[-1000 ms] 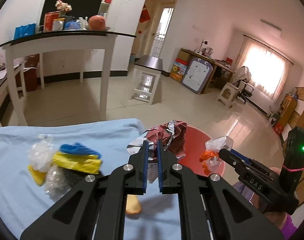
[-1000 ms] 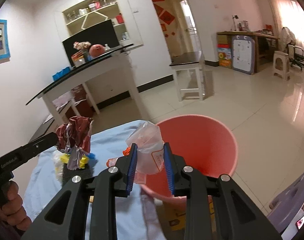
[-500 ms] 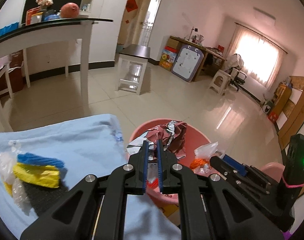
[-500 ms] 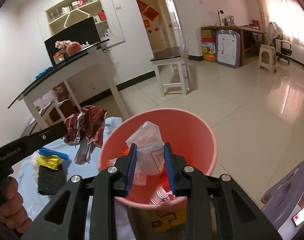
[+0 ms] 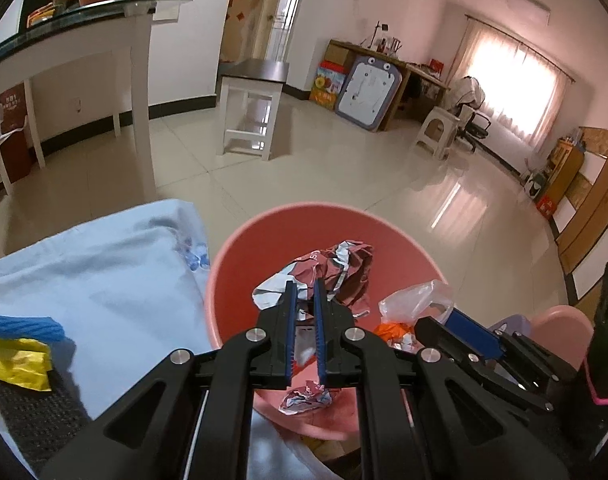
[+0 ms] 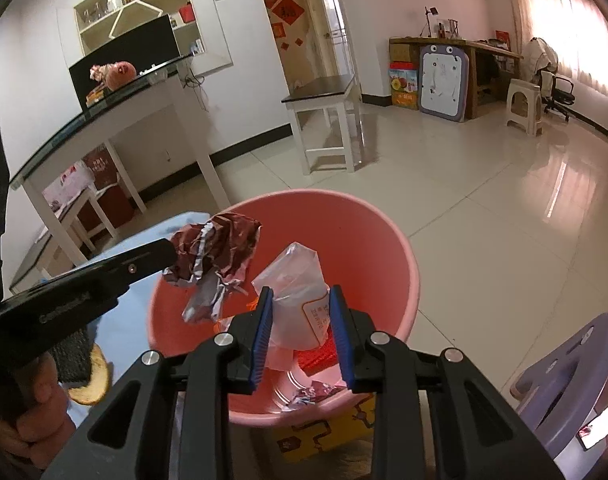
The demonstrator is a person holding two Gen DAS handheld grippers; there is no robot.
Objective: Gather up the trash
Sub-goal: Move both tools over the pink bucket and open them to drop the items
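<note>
My left gripper is shut on a crumpled dark red and silver wrapper, held over the pink bin. The wrapper also shows in the right wrist view, at the left gripper's tip over the bin. My right gripper is shut on a clear plastic bag over the bin's middle. The bag also shows in the left wrist view, with something orange under it. Scraps of wrapper lie in the bin's bottom.
A table under a light blue cloth is left of the bin. On it lie a blue and yellow bundle, a black pad and a round brown piece. A purple stool stands at the right.
Both grippers have moved right, from over the cloth's edge to over the pink bin, each still holding its trash. The trash on the table has slid to the left of view.
</note>
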